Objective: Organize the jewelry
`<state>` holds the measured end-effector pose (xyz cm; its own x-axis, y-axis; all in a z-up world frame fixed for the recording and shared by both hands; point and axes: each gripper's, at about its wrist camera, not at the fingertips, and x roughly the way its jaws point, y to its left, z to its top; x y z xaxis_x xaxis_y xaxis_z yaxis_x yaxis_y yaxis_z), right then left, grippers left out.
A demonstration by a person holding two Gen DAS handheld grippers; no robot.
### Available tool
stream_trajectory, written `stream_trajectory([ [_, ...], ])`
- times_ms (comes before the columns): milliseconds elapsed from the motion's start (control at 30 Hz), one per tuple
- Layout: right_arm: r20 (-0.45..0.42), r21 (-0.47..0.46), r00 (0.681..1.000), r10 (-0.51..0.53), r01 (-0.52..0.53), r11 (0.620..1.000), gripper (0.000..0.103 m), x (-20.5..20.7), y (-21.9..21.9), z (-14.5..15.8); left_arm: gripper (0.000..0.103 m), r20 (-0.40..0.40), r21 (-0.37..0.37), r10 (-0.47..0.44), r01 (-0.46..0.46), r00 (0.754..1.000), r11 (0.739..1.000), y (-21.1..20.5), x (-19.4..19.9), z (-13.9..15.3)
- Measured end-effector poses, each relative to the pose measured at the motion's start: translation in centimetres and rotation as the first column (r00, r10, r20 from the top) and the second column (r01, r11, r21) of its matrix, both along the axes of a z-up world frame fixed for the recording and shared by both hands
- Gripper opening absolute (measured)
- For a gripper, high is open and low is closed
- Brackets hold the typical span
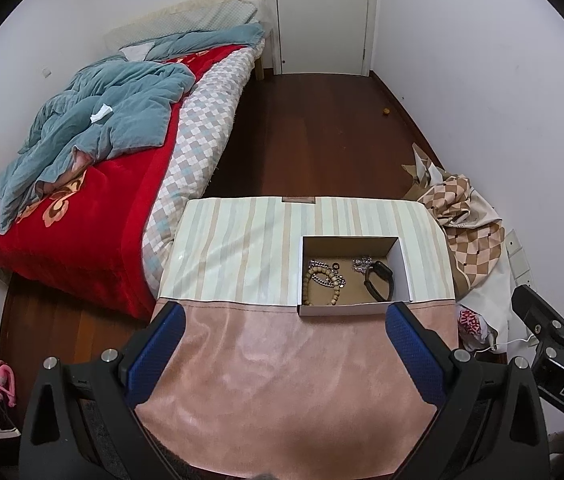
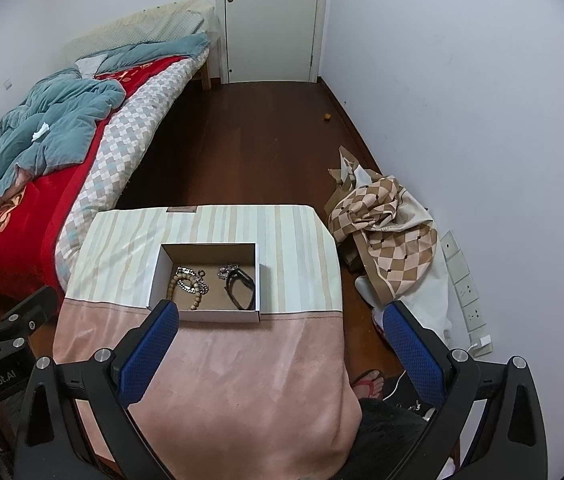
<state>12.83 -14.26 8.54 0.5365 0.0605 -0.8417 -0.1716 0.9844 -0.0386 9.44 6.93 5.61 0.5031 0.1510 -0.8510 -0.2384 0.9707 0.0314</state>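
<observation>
Left wrist view: left gripper hangs above the pink near half of the counter, fingers spread wide, nothing between them. The cardboard box sits on the striped cloth just past the seam, right of centre, so it lines up closer to the right finger than the left. Inside: wooden bead bracelet and metal chain tangled at the left, a small ring behind them, a silver clump mid-back, black band at the right. All jewelry is in the box, none on the cloth. Right gripper shows at the frame's right edge, off the counter.

Right wrist view: right gripper also hovers, fingers wide apart and empty. Left finger overlaps the box's near-left corner in frame; contact can't be confirmed. Right finger is out past the counter edge, over the floor. Same contents: beads, chain, black band.

Judgement: both tools look staged clear of the box, either finished or about to sort the tangled pieces.
</observation>
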Motion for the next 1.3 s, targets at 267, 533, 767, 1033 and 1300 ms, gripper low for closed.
stream_trajectory([
  [267,0.005,-0.004,1.000,-0.002,0.002,1.000,0.103,-0.07,-0.07,-0.07,0.102,0.001,-0.002,-0.004,0.004,1.000,1.000,0.10,-0.31,-0.11],
  [533,0.007,-0.002,1.000,-0.006,0.006,1.000,0.103,-0.18,-0.07,0.18,0.102,0.002,-0.004,-0.005,0.005,1.000,1.000,0.05,-0.45,-0.01],
  [767,0.002,0.005,1.000,-0.007,0.007,1.000,0.103,-0.15,-0.16,0.26,0.102,0.007,-0.004,-0.010,0.010,1.000,1.000,-0.26,-0.57,0.38],
  [1033,0.003,0.005,1.000,-0.008,0.008,1.000,0.103,-0.30,-0.21,0.31,0.102,0.014,-0.003,-0.018,0.018,1.000,1.000,-0.65,-0.65,0.77],
  [1300,0.004,0.005,1.000,-0.009,0.009,1.000,0.103,-0.30,-0.32,0.29,0.102,0.013,-0.003,-0.018,0.018,1.000,1.000,-0.64,-0.72,0.80],
])
